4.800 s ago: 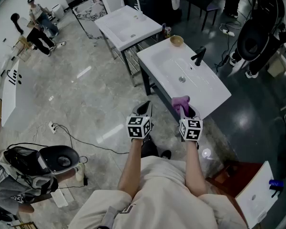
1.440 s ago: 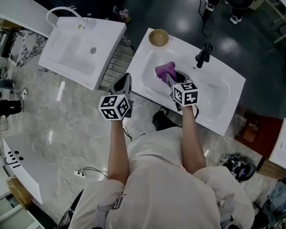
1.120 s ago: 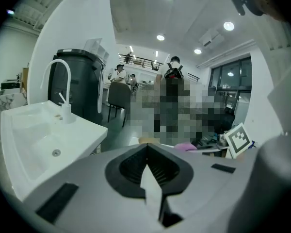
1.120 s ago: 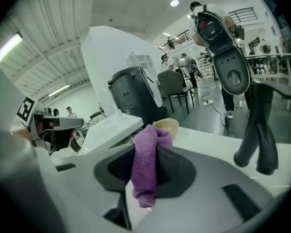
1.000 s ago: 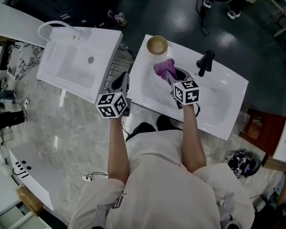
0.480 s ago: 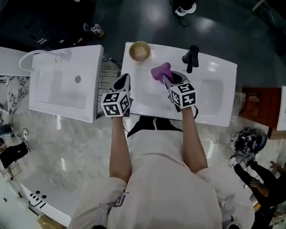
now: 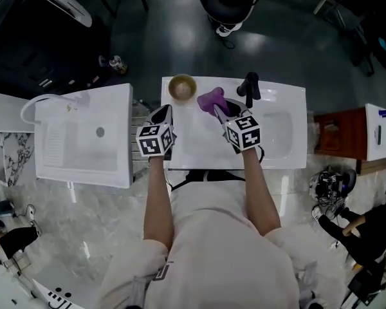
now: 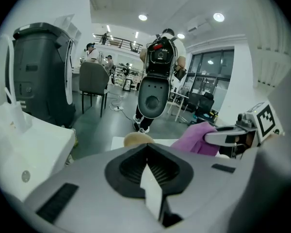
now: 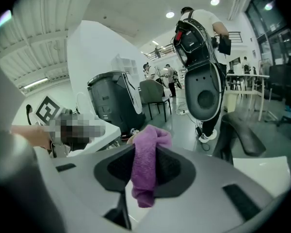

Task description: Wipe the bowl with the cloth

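Worktop [image 7: 199,148]: your left gripper [image 7: 163,113] hangs at its 9 o'clock edge, fingers closed, empty. Bowl [image 7: 181,87] sits in the 11 o'clock corner. Right gripper [image 7: 217,111] fingers are clamped on the purple cloth [image 7: 209,98], near the bowl's 4 o'clock, not touching. By my read wiping isn't started; all of it's left.
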`<state>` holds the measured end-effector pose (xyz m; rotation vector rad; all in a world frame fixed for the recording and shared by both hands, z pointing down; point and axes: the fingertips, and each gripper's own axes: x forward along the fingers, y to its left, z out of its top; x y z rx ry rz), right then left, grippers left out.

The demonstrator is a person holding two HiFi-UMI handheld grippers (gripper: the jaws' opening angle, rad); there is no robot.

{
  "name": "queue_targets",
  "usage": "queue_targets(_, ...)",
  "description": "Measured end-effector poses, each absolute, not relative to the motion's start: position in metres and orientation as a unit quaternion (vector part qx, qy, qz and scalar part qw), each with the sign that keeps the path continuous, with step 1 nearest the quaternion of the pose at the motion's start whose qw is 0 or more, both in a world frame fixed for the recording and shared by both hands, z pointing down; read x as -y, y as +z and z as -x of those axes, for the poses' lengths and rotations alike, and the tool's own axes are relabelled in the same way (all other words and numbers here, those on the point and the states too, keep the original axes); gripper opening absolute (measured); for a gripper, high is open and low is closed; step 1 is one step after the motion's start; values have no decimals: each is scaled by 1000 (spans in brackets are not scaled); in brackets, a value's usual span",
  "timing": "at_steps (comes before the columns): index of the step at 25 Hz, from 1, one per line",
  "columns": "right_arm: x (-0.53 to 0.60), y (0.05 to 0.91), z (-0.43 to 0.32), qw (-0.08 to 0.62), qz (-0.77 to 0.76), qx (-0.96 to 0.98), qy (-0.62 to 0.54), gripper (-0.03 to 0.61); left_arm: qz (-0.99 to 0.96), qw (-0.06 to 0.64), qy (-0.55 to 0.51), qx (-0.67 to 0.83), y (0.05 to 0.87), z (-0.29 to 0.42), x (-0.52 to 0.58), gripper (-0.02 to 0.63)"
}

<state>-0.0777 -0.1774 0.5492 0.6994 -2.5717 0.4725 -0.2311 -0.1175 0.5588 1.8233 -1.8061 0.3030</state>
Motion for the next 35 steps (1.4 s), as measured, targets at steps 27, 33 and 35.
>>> queue_targets(27, 206, 554, 72, 218, -323, 909, 149, 92, -688, 461, 143, 542, 664, 280, 221, 120)
queue_targets(33, 211, 555, 64, 212, -330, 906, 161, 92, -676, 511, 125, 515, 682, 269, 221, 54)
queue_targets(35, 213, 553, 63, 203, -331, 906, 168, 92, -687, 495, 133, 516, 681, 265, 222, 31)
